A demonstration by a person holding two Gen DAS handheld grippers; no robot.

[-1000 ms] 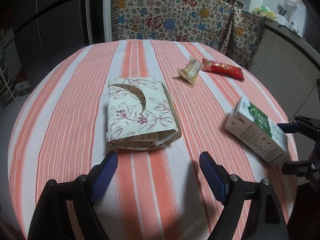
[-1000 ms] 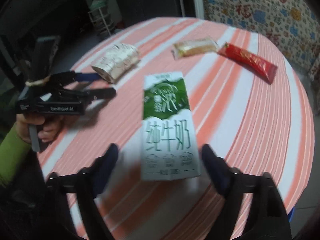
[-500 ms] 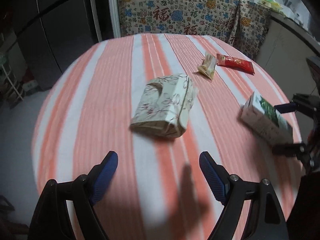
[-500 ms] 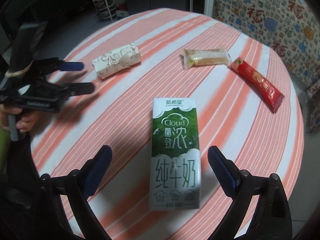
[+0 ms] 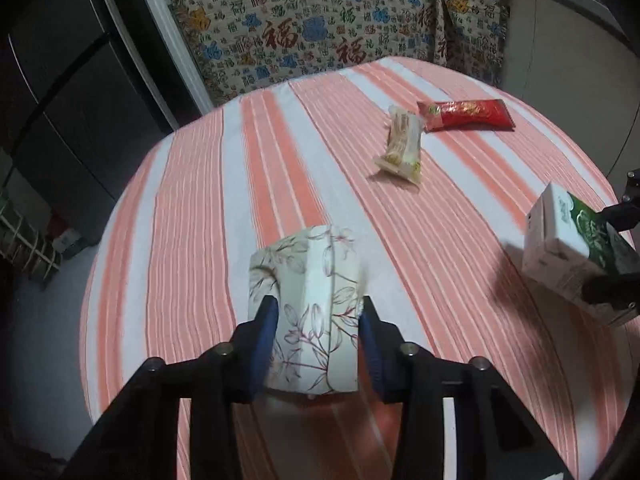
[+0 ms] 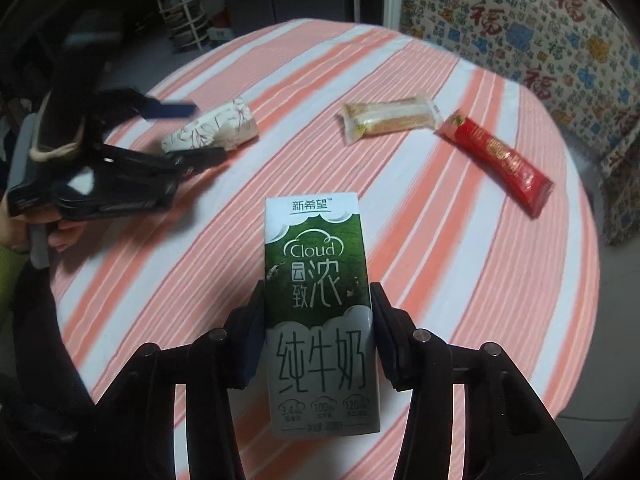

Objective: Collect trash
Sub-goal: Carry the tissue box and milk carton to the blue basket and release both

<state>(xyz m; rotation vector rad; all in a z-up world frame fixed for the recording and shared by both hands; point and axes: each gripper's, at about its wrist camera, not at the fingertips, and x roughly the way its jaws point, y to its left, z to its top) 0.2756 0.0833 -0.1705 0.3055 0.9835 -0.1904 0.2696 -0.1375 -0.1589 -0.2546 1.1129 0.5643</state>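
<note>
My left gripper is shut on a floral tissue pack and holds it over the striped round table. My right gripper is shut on a green and white milk carton. The carton also shows in the left wrist view, and the tissue pack in the right wrist view. A clear snack wrapper and a red sachet lie on the far side of the table; they also show in the right wrist view, wrapper and sachet.
A patterned cloth covers furniture behind the table. A dark cabinet stands at the left. A white rack stands on the floor beyond the table.
Both grippers have closed: the left one on the tissue pack, the right one on the milk carton. Both were open a second ago.
</note>
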